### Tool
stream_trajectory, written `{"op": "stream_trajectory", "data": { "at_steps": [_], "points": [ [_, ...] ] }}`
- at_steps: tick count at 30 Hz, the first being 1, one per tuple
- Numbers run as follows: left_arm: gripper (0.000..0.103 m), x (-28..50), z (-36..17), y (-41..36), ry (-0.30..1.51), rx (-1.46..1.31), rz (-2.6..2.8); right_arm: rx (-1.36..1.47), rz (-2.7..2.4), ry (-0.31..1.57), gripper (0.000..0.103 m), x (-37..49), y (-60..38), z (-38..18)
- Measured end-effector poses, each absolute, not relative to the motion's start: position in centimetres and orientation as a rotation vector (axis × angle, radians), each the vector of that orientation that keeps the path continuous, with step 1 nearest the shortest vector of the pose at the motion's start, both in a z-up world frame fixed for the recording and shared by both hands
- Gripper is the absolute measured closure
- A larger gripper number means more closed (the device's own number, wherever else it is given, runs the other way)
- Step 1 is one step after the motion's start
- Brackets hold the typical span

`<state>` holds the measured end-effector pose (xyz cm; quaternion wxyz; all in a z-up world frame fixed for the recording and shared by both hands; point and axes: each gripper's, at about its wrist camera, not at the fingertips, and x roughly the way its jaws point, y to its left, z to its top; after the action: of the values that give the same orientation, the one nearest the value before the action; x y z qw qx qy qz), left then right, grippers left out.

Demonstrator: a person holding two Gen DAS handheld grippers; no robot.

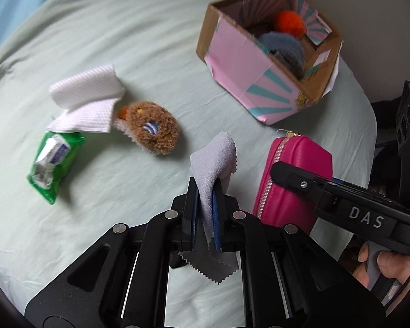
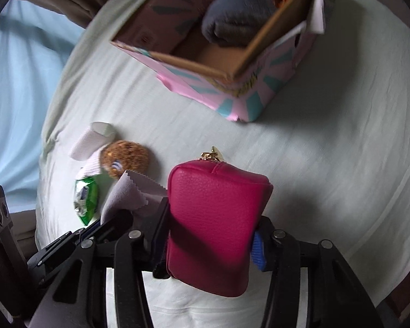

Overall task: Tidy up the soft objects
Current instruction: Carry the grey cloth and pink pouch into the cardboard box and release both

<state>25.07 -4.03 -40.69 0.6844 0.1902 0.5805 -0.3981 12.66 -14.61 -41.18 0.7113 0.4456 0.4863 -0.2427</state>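
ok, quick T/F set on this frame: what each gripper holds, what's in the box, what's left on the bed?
1. The left gripper is shut on the grey cloth. True.
2. The right gripper is empty. False: its jaws grip the pink zip pouch.
3. The cardboard box is empty. False: a grey soft item and an orange fuzzy one lie inside.
4. The brown plush toy lies on the bed sheet, outside the box. True.
5. The green wipes pack is inside the box. False: it lies on the sheet, next to the white paper towels.
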Motion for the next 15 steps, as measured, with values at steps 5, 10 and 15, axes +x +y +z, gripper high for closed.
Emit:
{"op": "stream_trajectory", "data": {
  "at_steps": [5, 10, 15],
  "points": [
    [0.096, 24.2, -35.7, -2.8, 1.224, 0.393, -0.851, 0.925, -0.485, 1.015, 0.057, 11.1, -14.4, -36.5],
    [0.096, 22.5, -30.4, -2.4, 1.144, 0.350, -0.824, 0.864, -0.441, 0.951, 0.057, 10.5, -14.1, -31.7],
    [0.095, 20.6, -26.1, -3.3, 1.079, 0.317, -0.797, 0.778, -0.413, 0.892, 0.057, 9.4, -15.0, -26.7]
  ]
}}
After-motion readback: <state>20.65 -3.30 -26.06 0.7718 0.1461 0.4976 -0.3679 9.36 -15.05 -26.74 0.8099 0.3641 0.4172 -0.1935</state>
